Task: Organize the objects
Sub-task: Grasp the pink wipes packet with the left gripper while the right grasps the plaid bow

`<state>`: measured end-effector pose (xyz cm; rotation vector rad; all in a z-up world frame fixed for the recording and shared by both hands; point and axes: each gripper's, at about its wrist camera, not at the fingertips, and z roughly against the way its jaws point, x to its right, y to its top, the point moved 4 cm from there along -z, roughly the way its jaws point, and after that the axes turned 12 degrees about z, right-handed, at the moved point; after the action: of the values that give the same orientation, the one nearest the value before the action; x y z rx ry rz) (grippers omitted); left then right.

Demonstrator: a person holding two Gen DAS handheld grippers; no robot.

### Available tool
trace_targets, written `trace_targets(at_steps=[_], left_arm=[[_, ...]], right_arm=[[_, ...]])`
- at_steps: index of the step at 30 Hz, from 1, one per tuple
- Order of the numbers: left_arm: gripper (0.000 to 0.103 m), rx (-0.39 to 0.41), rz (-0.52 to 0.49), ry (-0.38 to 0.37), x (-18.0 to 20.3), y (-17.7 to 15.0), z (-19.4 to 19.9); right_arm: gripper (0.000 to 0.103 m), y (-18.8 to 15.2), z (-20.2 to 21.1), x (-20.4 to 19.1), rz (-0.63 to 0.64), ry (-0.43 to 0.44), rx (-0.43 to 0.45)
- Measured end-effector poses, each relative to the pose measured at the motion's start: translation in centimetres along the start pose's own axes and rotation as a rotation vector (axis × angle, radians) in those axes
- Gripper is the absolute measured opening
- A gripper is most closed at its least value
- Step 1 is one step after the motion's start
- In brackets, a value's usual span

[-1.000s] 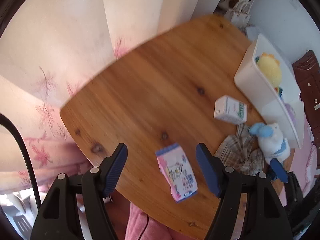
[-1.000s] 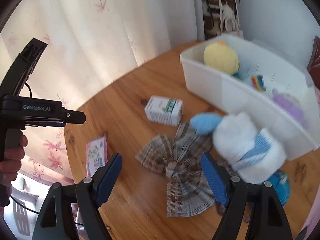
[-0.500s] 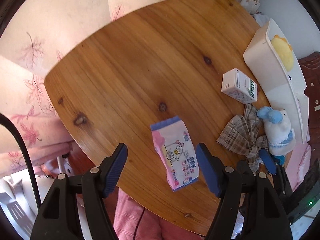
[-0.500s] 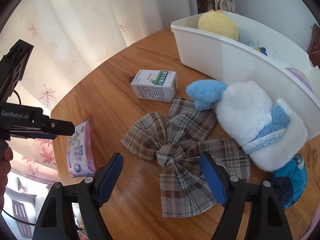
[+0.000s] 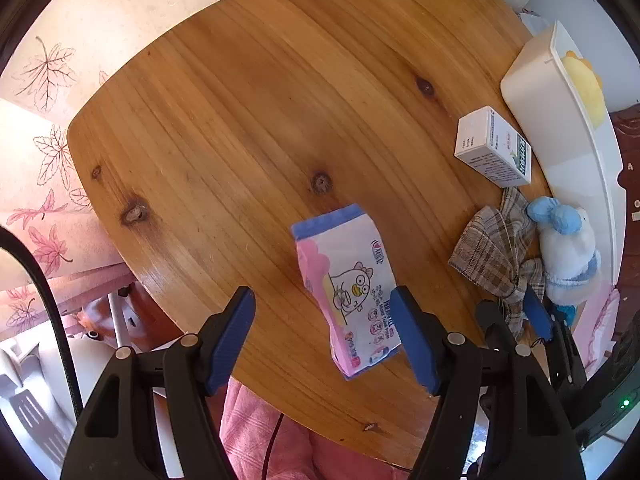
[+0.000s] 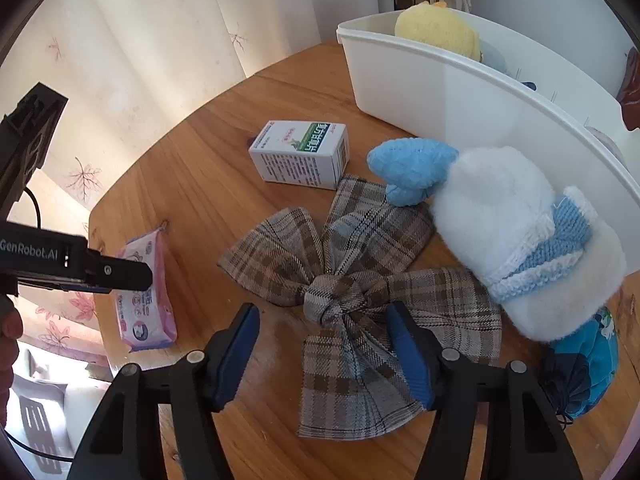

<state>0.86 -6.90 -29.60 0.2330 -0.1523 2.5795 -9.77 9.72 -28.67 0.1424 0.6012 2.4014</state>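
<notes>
Two words, "GenRobot.AI", read white along the black body of the left gripper, whose blue fingers stand spread over a pink-and-white cartoon-chick wipes packet lying flat on the round wooden table. Beside the green-labelled white carton, the right gripper is closing around the knot of a brown plaid fabric bow, pads not yet pressing it.

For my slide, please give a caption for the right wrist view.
Right gripper, jaws closing around plaid bow on wooden table.

My left gripper's body hid part of the wipes pack. The white bin ran past the frame edge, its contents mostly concealed.
</notes>
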Motion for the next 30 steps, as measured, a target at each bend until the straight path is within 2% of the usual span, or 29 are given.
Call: trace_targets(at_steps=[9, 12, 18, 26, 30], left_arm=[[0.069, -0.026, 0.012, 0.029, 0.38, -0.2, -0.79], [0.067, -0.031, 0.023, 0.032, 0.43, -0.29, -0.92], [0.057, -0.032, 0.014, 0.042, 0.82, -0.5, -0.89], [0.035, -0.035, 0.033, 0.016, 0.66, -0.58, -0.87], [0.032, -0.02, 0.025, 0.011, 0.58, -0.63, -0.69]], right_arm=[[0.047, -0.15, -0.44, 0.41, 0.01, -0.028, -0.019], [0.037, -0.09, -0.46, 0.54, 0.022, -0.052, -0.034], [0.031, -0.27, -0.19, 0.91, 0.013, -0.021, -0.04], [0.027, -0.25, -0.03, 0.98, 0.013, 0.008, -0.042], [0.026, -0.13, 0.31, 0.87, 0.014, 0.022, -0.026]])
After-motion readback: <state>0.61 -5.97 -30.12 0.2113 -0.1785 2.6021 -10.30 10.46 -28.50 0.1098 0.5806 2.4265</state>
